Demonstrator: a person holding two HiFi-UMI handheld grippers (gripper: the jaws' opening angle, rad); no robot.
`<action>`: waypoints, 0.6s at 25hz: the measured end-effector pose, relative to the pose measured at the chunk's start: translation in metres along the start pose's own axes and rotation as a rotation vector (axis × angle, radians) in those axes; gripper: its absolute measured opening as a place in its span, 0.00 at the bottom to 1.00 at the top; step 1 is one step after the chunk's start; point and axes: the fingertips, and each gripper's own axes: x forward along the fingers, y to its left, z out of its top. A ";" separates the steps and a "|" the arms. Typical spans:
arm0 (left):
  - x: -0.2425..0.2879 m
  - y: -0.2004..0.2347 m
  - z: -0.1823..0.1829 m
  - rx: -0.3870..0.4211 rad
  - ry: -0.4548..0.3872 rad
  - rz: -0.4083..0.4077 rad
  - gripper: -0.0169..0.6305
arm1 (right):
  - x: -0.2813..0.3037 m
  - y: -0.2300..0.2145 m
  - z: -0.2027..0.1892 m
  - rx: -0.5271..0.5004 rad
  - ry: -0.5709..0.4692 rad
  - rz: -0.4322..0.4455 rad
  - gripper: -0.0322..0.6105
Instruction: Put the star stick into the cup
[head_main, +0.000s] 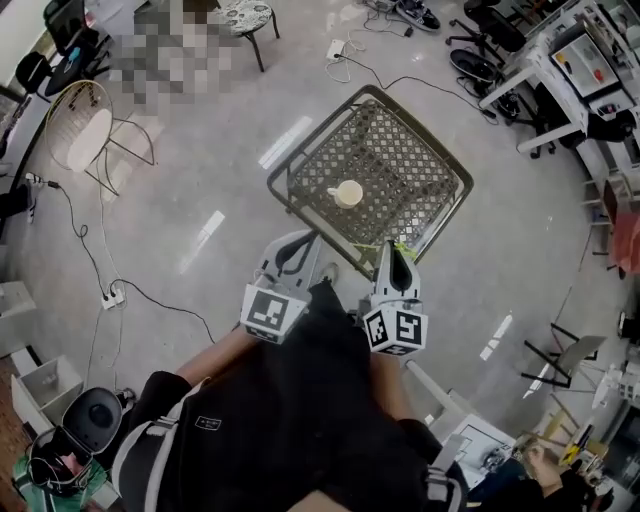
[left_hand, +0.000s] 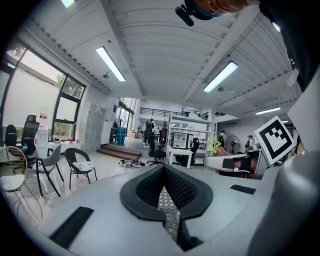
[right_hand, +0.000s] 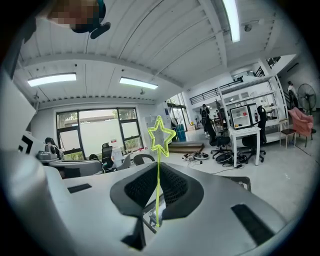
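Grasp made, delivery left: pinching the star stick (right_hand: 158, 192) in the jaws of the right gripper (head_main: 393, 250) by the near edge of the mesh desk (head_main: 405, 160), with the left gripper (head_main: 298, 245) jaws pressed together on nothing, yet to lower it into the cup (head_main: 348, 193) standing mid-desk.

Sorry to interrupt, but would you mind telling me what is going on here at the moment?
A person holds a claw in each hand at the near edge of a mesh table. The right claw is shut on a yellow-green star stick, with the star end pointing out past its tips. The left claw is shut and empty. A cup sits on the table ahead of both claws, and the stick is not yet in it.
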 end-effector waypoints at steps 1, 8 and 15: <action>0.006 0.002 0.002 0.003 -0.001 0.011 0.05 | 0.007 -0.004 0.003 -0.002 -0.004 0.012 0.08; 0.040 0.010 0.021 0.015 -0.009 0.065 0.05 | 0.044 -0.021 0.021 -0.008 -0.011 0.072 0.08; 0.060 0.014 0.029 0.027 -0.029 0.133 0.05 | 0.066 -0.035 0.018 -0.002 0.010 0.133 0.08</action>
